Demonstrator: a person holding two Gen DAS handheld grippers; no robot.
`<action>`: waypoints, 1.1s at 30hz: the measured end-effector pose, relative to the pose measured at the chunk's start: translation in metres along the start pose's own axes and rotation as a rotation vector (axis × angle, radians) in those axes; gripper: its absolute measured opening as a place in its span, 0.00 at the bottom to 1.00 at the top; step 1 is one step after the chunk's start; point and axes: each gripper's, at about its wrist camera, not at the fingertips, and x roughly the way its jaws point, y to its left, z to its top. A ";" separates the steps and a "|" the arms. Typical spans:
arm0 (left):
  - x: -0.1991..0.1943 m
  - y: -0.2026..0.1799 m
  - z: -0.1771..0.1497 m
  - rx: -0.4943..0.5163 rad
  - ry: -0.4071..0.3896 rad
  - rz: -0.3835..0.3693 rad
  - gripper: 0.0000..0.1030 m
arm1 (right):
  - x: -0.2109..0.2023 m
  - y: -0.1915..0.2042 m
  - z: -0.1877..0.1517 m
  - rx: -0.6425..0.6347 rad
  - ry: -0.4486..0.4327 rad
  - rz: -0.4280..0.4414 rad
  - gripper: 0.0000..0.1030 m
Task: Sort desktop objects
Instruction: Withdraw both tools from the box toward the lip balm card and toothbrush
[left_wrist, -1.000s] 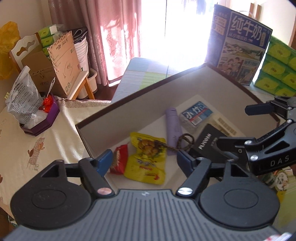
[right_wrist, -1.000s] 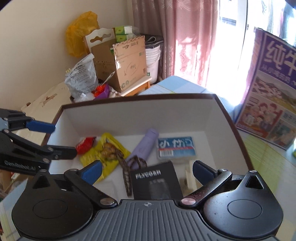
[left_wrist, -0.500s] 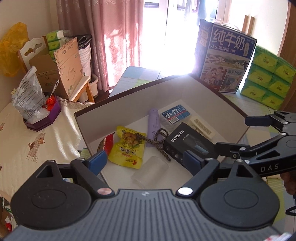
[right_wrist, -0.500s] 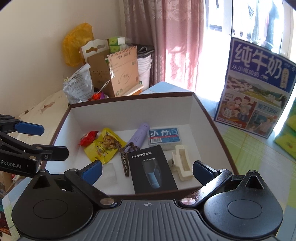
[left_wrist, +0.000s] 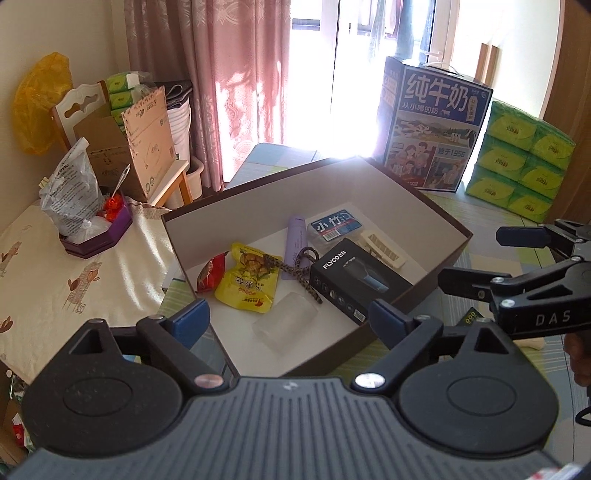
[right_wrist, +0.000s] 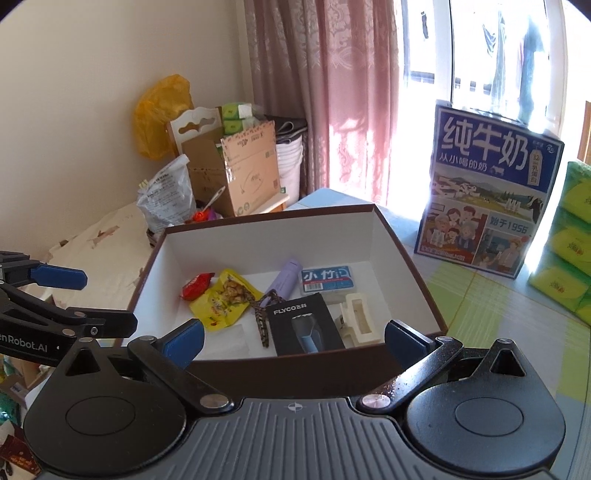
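Home living room, pink curtains, milk carton (tissue packs stacked)

We see a cardboard box with a matt brown outside and a smooth white paper lining. Inside it, the yellow snack packet and red wrapper look like glossy foil, the black shaver carton is satin card, and the cream hair clip is matt plastic. The braided cord looks rough. The pink curtain is patterned cloth.
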 end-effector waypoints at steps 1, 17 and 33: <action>-0.003 -0.001 -0.001 0.000 -0.003 0.002 0.89 | -0.003 0.001 -0.001 -0.004 -0.003 0.002 0.98; -0.049 -0.028 -0.022 0.005 -0.034 0.048 0.89 | -0.049 0.003 -0.019 -0.044 -0.042 0.043 0.98; -0.081 -0.049 -0.059 -0.028 -0.019 0.094 0.90 | -0.081 0.010 -0.049 -0.107 -0.020 0.097 0.98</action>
